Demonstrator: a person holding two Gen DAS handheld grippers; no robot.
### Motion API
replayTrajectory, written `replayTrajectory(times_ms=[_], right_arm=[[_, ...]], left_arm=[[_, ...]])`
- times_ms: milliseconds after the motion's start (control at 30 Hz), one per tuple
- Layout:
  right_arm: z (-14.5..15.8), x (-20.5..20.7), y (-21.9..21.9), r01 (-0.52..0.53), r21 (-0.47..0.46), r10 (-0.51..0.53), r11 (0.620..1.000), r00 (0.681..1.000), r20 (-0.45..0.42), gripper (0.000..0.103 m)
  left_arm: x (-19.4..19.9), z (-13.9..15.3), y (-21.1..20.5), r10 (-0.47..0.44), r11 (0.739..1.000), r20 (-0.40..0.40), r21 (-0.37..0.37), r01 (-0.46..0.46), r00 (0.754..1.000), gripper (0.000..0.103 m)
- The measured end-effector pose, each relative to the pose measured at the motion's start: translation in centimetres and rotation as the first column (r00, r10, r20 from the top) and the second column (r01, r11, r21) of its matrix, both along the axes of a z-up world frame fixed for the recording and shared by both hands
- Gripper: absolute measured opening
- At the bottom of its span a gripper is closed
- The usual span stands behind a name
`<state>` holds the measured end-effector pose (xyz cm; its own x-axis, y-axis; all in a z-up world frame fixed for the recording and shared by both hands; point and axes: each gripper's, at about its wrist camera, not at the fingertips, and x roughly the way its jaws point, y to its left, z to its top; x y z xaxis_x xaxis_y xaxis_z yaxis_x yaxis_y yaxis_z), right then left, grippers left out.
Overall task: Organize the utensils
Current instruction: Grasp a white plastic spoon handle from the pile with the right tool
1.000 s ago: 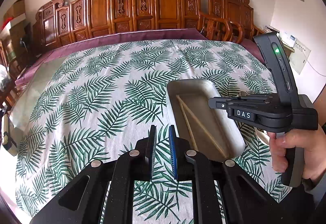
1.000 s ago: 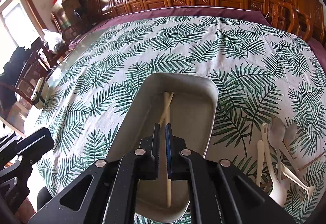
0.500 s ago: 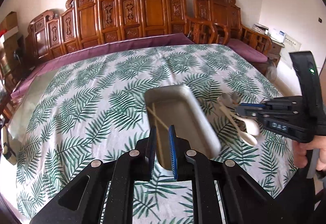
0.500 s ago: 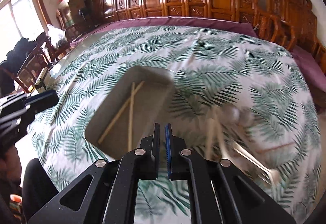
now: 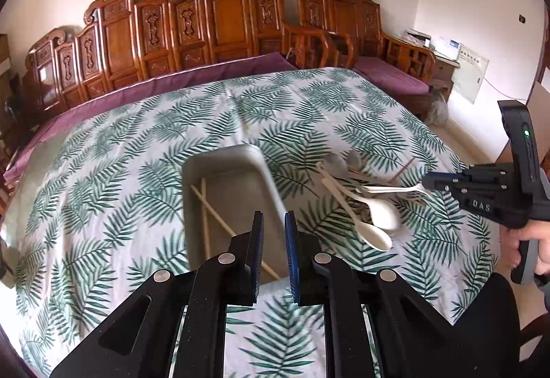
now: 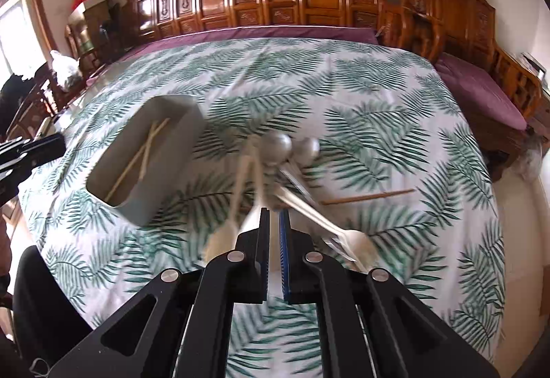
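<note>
change: right gripper [image 6: 274,216] swings from tray [image 5: 220,154] to pile [image 6: 275,171] | both claws closed, empty; left gripper [image 5: 274,223] near tray | chopsticks [image 5: 206,202] in tray | next: spoon pickup likely

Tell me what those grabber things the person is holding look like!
Both are black plastic. The left gripper has two flat fingers, one lined blue, and silver round bolts. The right gripper has a blue tip, white letters "DAS" and a little green light on its handle.
</note>
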<state>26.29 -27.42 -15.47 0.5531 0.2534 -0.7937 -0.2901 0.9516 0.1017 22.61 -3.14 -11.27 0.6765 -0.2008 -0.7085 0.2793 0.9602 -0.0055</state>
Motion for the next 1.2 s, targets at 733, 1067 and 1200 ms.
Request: replayTrajectory(times_ms=[733,1067,1200], right_arm=[[-4.4,4.1,-5.5,0.003,-0.024,-0.004,1.0,0.998,-0.055,0.041],[-6.3,5.5,-4.4,-0.069,-0.013,0.068,0.998,0.993,-0.093,0.044],[-7.3,5.3,-3.8,-0.125,-0.037,0.118,0.991,0.981,-0.152,0.044]], left_arm=[[-1.1,-4.1,-7.7,-0.09,0.996,-0.088,0.012,0.092,0.992,0.02],[-1.3,-5.1,-8.5,-0.091,0.995,-0.114,0.03,0.095,0.989,0.02],[-1.2,-5.4,-8.4,-0.082,0.996,-0.122,0.024,0.086,0.989,0.02]])
